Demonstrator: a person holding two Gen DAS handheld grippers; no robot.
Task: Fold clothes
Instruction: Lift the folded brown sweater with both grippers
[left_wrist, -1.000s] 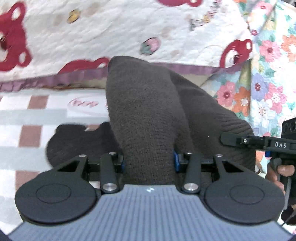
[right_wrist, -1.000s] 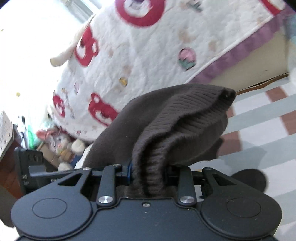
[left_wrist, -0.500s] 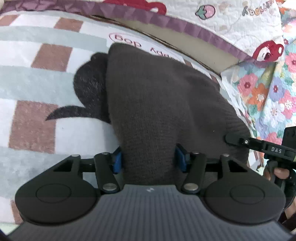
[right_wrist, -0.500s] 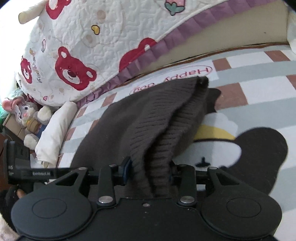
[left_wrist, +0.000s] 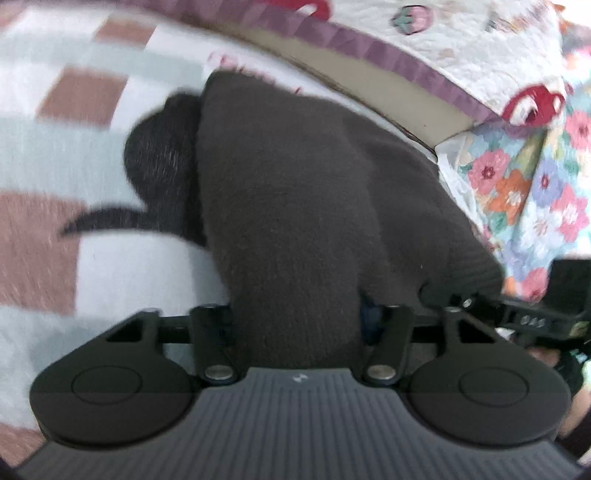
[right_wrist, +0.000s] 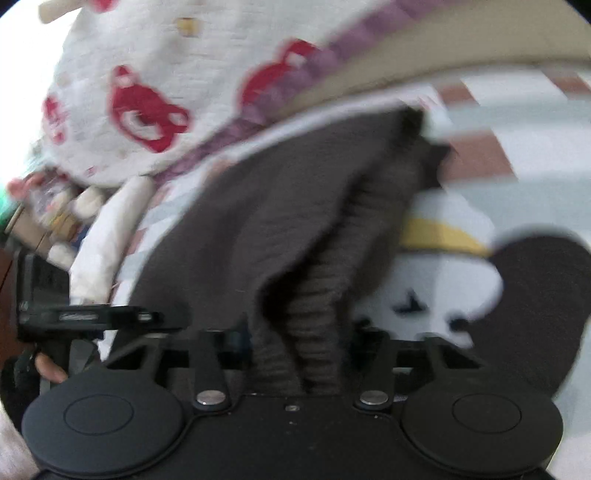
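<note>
Both grippers, left gripper (left_wrist: 295, 321) and right gripper (right_wrist: 299, 343), now sit lower over the checked plush blanket (left_wrist: 122, 280), each squeezed shut on an edge of the soft, floppy dark brown knitted sweater (left_wrist: 295, 192), which looks light, though the views are blurry.

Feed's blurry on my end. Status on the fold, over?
Left gripper shut on sweater. Right gripper shut on its ribbed edge. Sweater's far end over the rug. Nothing in the way.

The dark brown knitted garment (left_wrist: 295, 206) stretches between the left gripper (left_wrist: 295, 325) and the right gripper (right_wrist: 295, 343), over the checked cartoon-print rug (left_wrist: 110, 266), with the white bear-print quilt (right_wrist: 155, 74) behind it and the flowered cloth (left_wrist: 535, 184) to its right.
</note>
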